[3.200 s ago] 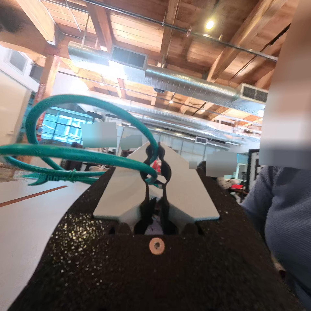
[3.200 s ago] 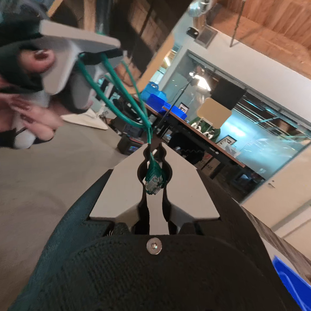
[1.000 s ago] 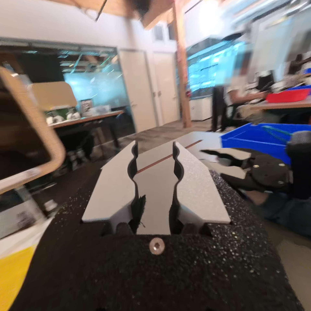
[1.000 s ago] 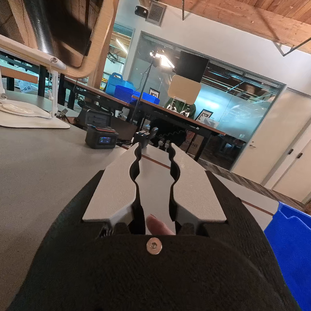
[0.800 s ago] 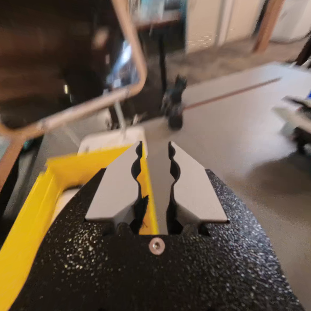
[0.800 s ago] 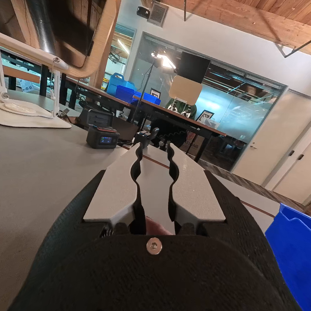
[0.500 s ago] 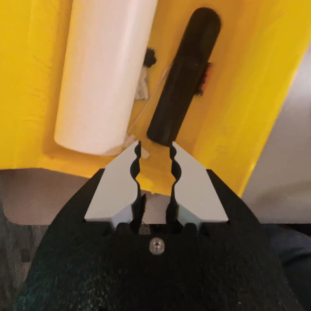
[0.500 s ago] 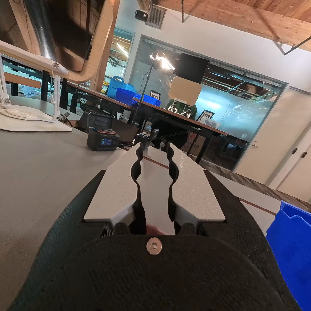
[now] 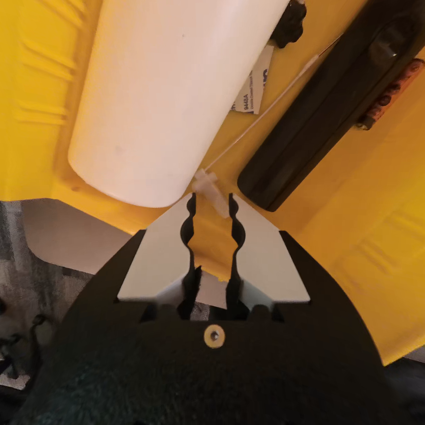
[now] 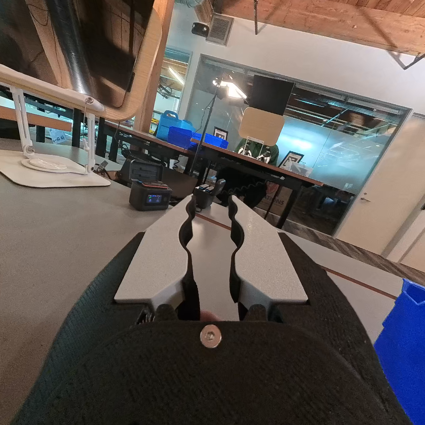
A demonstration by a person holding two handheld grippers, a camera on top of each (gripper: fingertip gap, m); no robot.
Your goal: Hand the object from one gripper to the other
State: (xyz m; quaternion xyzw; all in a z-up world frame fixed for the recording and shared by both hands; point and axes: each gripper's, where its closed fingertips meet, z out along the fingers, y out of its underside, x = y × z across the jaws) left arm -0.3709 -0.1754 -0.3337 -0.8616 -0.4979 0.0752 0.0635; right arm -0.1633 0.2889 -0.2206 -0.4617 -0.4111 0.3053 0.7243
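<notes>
The left tool point(image 9: 211, 195) hangs released over a yellow bin point(image 9: 345, 207). In it, a white cylinder point(image 9: 165, 92) and a black elongated case point(image 9: 322, 115) lie side by side, long axes running near-left to far-right. The right tool point(image 10: 210, 197), released and empty, hovers over the grey table point(image 10: 57, 230).

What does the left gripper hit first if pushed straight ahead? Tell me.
Probably the small white plastic piece lying just off the open left gripper fingertips, on the yellow bin floor between the white cylinder and black case; depth unclear.

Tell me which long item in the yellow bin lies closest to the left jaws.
The white cylinder: its rounded end nearly meets the left fingertip; the black one ends farther off.
</notes>
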